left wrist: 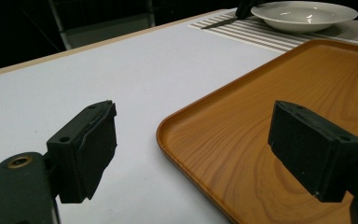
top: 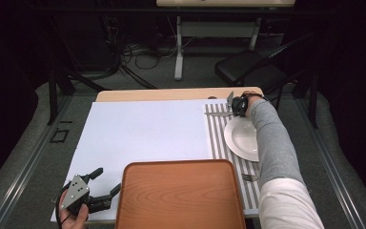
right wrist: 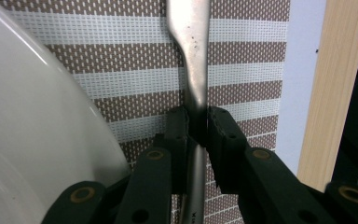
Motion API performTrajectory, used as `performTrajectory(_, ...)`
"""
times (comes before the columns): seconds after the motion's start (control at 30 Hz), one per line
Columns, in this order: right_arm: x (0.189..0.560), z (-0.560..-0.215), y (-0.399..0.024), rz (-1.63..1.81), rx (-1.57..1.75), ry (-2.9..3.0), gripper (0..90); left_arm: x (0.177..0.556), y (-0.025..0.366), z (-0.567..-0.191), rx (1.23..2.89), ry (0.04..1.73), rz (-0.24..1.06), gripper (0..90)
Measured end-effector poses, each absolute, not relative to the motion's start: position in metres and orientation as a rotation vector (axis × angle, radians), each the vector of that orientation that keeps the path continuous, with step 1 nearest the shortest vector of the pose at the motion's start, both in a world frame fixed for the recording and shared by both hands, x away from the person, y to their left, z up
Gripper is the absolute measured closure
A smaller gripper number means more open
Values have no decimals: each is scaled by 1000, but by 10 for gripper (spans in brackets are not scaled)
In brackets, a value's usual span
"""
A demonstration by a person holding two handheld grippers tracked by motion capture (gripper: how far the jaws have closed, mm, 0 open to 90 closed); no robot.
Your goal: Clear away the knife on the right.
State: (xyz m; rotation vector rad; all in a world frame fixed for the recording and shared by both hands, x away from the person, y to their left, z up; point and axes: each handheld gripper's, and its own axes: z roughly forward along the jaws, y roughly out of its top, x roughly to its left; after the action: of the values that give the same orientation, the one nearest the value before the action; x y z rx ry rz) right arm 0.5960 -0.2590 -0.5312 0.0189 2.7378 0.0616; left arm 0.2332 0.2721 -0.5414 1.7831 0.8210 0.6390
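A: How was the right arm posed?

B: The grey-sleeved right forearm (top: 274,138) reached forward along the desk's right side, passing over the edge of the round white ceramic plate (top: 240,138). The right tool (top: 232,106) sat at the far end of the brown-and-white striped woven placemat (top: 217,138), just beyond the plate.

A: And was it holding anything?

B: Yes. In the right gripper view its two black pads (right wrist: 219,133) were pressed against both sides of the slim silver metal knife (right wrist: 195,65), gripping the handle. The knife lay flat on the placemat, just beside the plate's rim.

A: What did the knife look like?

B: Dull, brushed steel, narrow at the grip and widening farther up, with a few dark specks on it.

A: And the left hand?

B: It rested low at the near left corner of the white-topped desk (top: 138,129), beside the rectangular orange-brown wooden tray (top: 181,195). The left tool (top: 106,183) had its jaws spread wide with nothing between them, aimed across the tray's corner.

A: Anything hard to read?

B: The knife's far end ran out of the right gripper view, and its lower handle was hidden behind the jaws. In the high view the knife was small and partly covered by the tool. A silver fork (top: 250,178) peeked out beside the sleeve, mostly covered.
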Motion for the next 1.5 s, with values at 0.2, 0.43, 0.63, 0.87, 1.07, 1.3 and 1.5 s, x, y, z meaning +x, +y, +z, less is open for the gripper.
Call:
performTrajectory(0.2,595,-531,-259,62,7,2728,793,233,272,-541,1782,821,634,157)
performTrajectory(0.43,594,-531,-256,30,-3,2712,799,233,272,-541,1783,821,634,157)
performTrajectory(0.63,592,-532,-254,17,11,2707,802,233,271,-541,1783,819,635,157)
performTrajectory(0.87,592,-531,-255,15,-13,2704,803,234,271,-542,1784,822,632,157)
performTrajectory(1.07,591,-532,-255,23,-1,2700,803,233,272,-542,1782,827,635,157)
performTrajectory(1.3,591,-530,-255,56,-10,2702,803,234,273,-542,1781,830,631,157)
performTrajectory(1.5,590,-527,-257,55,5,2696,803,234,273,-542,1775,837,631,157)
